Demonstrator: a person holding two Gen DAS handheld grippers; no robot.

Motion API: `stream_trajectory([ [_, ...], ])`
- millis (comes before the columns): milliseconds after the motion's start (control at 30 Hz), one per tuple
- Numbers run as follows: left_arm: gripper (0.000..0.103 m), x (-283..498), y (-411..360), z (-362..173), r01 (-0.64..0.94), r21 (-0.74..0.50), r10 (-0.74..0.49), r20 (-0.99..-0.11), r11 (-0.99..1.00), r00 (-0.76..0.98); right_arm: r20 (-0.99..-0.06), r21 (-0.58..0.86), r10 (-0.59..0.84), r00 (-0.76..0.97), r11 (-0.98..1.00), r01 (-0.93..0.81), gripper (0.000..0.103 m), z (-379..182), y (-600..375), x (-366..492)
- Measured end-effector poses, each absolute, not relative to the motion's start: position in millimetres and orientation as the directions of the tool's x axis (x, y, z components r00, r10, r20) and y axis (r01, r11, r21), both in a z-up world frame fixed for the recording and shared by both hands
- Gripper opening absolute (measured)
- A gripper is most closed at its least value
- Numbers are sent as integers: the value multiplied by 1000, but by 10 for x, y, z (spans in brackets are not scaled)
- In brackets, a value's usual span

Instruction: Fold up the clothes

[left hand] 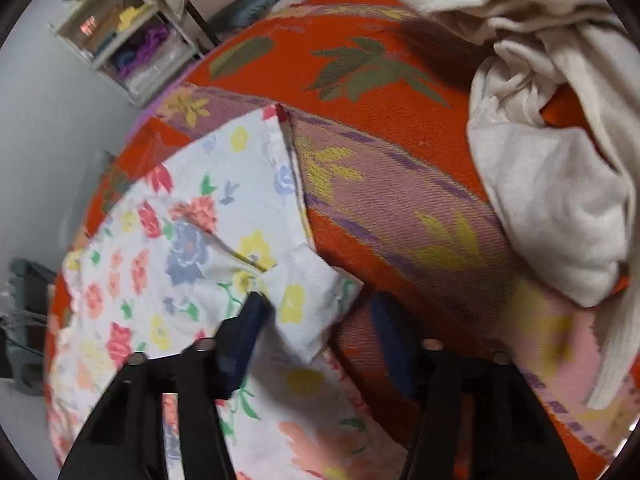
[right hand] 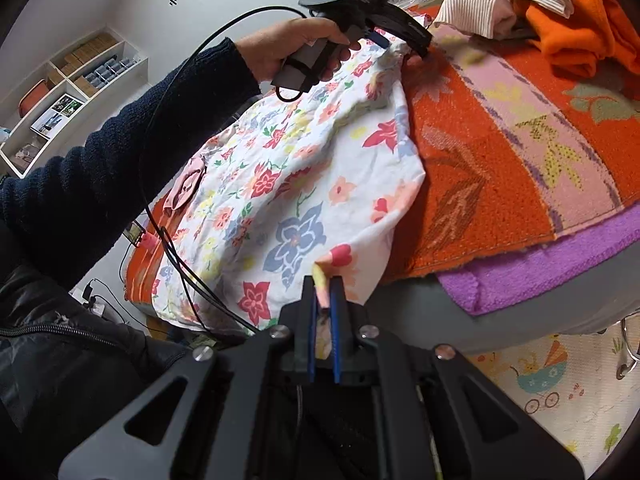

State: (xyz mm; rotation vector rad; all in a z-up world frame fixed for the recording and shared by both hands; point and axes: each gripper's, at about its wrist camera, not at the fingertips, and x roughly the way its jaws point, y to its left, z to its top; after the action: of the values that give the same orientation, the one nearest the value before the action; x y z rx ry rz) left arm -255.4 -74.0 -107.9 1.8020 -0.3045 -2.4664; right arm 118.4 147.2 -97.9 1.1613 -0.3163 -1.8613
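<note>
A white floral garment (left hand: pixel 208 240) lies spread on an orange patterned blanket (left hand: pixel 400 120); it also shows in the right wrist view (right hand: pixel 288 184). My left gripper (left hand: pixel 316 312) is open, its fingers wide apart around a folded corner of the garment. The left finger (left hand: pixel 244 332) rests on the cloth. In the right wrist view the left gripper (right hand: pixel 400 42) sits at the garment's far corner. My right gripper (right hand: pixel 324 292) is shut on the garment's near edge, with cloth pinched between its blue pads.
A heap of cream clothes (left hand: pixel 552 128) lies at the right on the blanket, with orange and ribbed white clothes (right hand: pixel 560 12) behind. A purple towel (right hand: pixel 540 268) lies under the blanket's edge. Shelves (right hand: pixel 68 92) stand at the wall. A cable (right hand: pixel 176 248) crosses the garment.
</note>
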Motion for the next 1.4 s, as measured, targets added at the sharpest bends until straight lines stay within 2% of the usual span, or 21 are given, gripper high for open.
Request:
stream_trajectory([
  [33,13,-2565,-770,-1079,-47,202,-178,-934,-978,-310,-593,609,-789,-164,-572,550,8,-976,1467,1182],
  [167,3,-2576,-972,-1051,9,114,-111,-939,-993,-326,-596,601,-783,-177,-582,548,8,-960,1444,1203],
  [300,2,-2530,-1286,-785,88,-14,-24,-909,-996,-417,-592,596,-785,-182,-578,558,8,-900,1412,1234],
  [467,2,-2218,-2033,-339,201,-339,172,-804,-919,-570,-607,526,-778,-163,-547,651,8,-683,1234,1301],
  [567,2,-1819,-2549,-190,228,-495,230,-701,-839,-675,-630,487,-768,-115,-507,711,7,-637,1040,1370],
  [667,2,-1356,-3111,-281,301,-612,217,-627,-731,-748,-658,449,-750,-66,-461,765,6,-621,826,1444],
  [767,2,-932,-3617,-660,419,-660,164,-634,-623,-756,-682,442,-731,-1,-414,796,5,-698,594,1501],
  [933,2,-508,-4024,-1247,546,-679,158,-685,-491,-711,-740,440,-664,105,-359,823,5,-928,231,1602],
  [1067,2,-507,-4017,-1339,544,-704,208,-679,-457,-704,-786,469,-586,196,-359,807,8,-1214,30,1666],
  [1200,2,-419,-4049,-1085,488,-742,250,-635,-460,-731,-815,495,-512,272,-371,785,9,-1413,-45,1828],
  [1233,4,-351,-4071,-984,461,-756,256,-613,-465,-747,-813,497,-516,268,-378,781,10,-1384,-13,1854],
  [1300,18,-235,-4059,-779,417,-751,242,-592,-512,-769,-774,537,-579,256,-386,751,10,-1212,112,1852],
  [1333,37,-182,-4036,-709,418,-731,225,-604,-540,-765,-755,541,-617,222,-394,743,12,-1098,184,1835],
  [1367,57,-120,-4002,-669,420,-715,219,-616,-559,-757,-739,526,-654,163,-410,745,23,-965,259,1817],
  [1400,65,-58,-3975,-661,417,-711,225,-620,-566,-751,-732,486,-676,85,-432,760,44,-845,315,1818],
])
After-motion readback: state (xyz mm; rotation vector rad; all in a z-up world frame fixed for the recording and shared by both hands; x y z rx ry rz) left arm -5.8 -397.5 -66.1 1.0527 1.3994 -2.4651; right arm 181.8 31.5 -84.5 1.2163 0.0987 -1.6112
